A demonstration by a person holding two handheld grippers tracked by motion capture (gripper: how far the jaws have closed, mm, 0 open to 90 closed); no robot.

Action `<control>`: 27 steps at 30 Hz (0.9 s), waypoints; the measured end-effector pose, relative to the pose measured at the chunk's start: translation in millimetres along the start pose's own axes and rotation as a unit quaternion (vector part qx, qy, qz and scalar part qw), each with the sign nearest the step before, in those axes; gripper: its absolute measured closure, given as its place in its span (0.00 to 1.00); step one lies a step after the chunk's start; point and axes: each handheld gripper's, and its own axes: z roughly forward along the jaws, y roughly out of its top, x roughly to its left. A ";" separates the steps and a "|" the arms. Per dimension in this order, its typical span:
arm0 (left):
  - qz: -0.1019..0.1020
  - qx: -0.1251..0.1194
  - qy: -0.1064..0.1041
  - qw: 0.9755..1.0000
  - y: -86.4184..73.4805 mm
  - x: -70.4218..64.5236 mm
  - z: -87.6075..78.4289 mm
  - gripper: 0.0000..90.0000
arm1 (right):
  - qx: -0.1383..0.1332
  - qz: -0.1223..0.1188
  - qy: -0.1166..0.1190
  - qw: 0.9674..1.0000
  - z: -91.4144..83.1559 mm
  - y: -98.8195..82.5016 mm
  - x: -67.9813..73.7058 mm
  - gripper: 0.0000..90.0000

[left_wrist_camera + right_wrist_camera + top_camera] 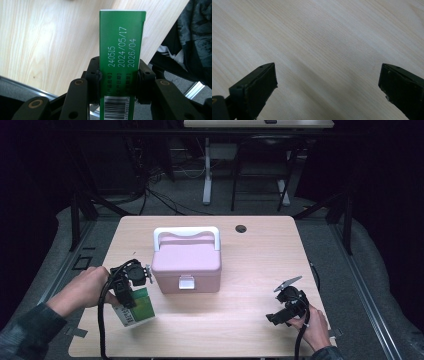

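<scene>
Left hand-held gripper [118,82] clamps green box [121,45] — printed dates showing.

A pink case [186,260] blocks mid-table; bare table [250,320] lies open before it.

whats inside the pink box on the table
Cannot be seen: the pink box has its lid down, with the white clasp at the front and the white handle on top, so any contents are covered.
</scene>
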 end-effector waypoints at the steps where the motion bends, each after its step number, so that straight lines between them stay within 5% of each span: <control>1: -0.006 0.000 0.001 1.000 -2.0 2.5 0.3 0.70 | -0.001 -0.001 -0.001 1.000 -0.1 0.0 0.0 0.01; 13: -0.073 0.001 -0.003 0.997 -20.6 37.2 -2.2 0.70 | -0.003 0.002 0.001 1.000 0.1 0.1 0.9 0.01; 27: -0.159 -0.011 -0.002 0.987 -32.6 81.4 -5.5 0.70 | 0.000 -0.002 0.001 1.000 0.6 0.1 -0.1 0.01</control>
